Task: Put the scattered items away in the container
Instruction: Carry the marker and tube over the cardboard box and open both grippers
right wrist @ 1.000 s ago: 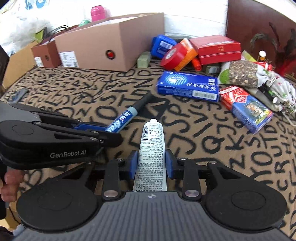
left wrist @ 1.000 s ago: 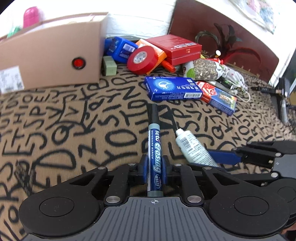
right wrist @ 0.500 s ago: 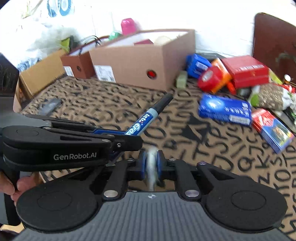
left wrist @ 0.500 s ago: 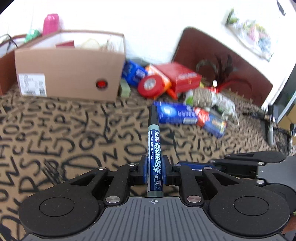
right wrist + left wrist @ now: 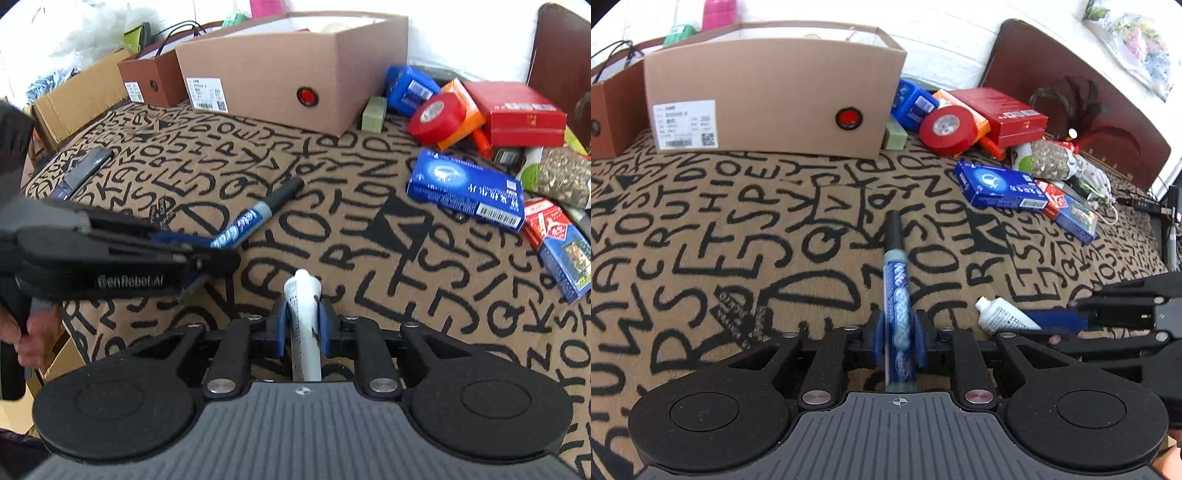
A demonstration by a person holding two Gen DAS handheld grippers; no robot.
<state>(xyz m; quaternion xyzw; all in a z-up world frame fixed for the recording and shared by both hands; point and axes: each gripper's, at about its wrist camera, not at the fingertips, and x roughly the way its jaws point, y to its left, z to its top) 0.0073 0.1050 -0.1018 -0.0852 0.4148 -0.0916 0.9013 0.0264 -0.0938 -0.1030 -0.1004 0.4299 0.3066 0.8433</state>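
Bright, even daylight with a blown-out white background; fisheye bending at the edges (corners black); the marker point(image 5: 899, 295) looks slightly motion-blurred.

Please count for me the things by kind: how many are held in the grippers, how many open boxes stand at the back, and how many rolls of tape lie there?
Held things: 2, the blue whiteboard marker in the left gripper and the white squeeze tube in the right gripper.
Open boxes: 2, the tan cardboard shoebox and the brown box.
Tape rolls: 1, the red tape roll.
Total: 5.

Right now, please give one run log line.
left tongs: shut on marker | right tongs: shut on white tube | cardboard box: ahead, open
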